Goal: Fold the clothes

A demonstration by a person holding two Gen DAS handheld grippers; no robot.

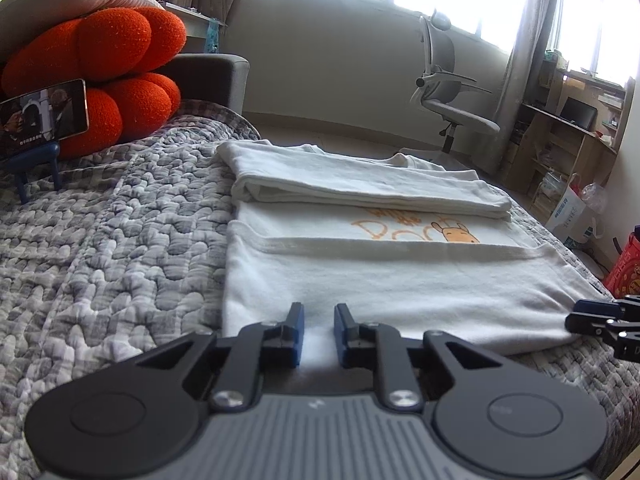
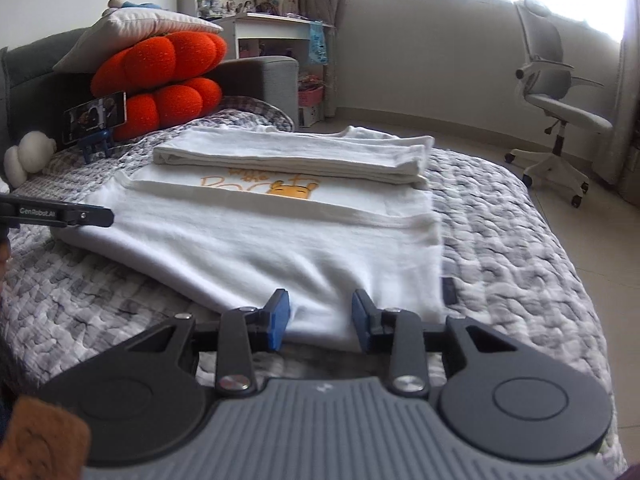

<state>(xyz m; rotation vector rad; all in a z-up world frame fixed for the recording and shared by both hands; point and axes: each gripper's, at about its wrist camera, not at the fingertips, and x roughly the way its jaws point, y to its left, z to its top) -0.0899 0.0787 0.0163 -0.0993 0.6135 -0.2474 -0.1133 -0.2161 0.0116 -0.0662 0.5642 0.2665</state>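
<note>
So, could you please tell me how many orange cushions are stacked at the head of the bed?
2: the upper orange cushion sits under a white pillow, and the lower orange cushion lies beneath it, behind the phone. More could be hidden behind.

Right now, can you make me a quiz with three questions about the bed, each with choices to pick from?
1. Where is the phone?
A. On a small stand in front of the orange cushions
B. On the office chair
C. On the white T-shirt

2. What colour is the cartoon print on the T-shirt?
A. Blue
B. Orange
C. Green

3. How are the right tongs?
A. Shut tight
B. Holding the phone
C. Open at the shirt's near edge

Answers:
1. A, since the phone stands propped on a blue stand by the cushions.
2. B, since the letters and the little animal are orange.
3. C, since a clear gap with white cloth shows between the blue pads.
</note>
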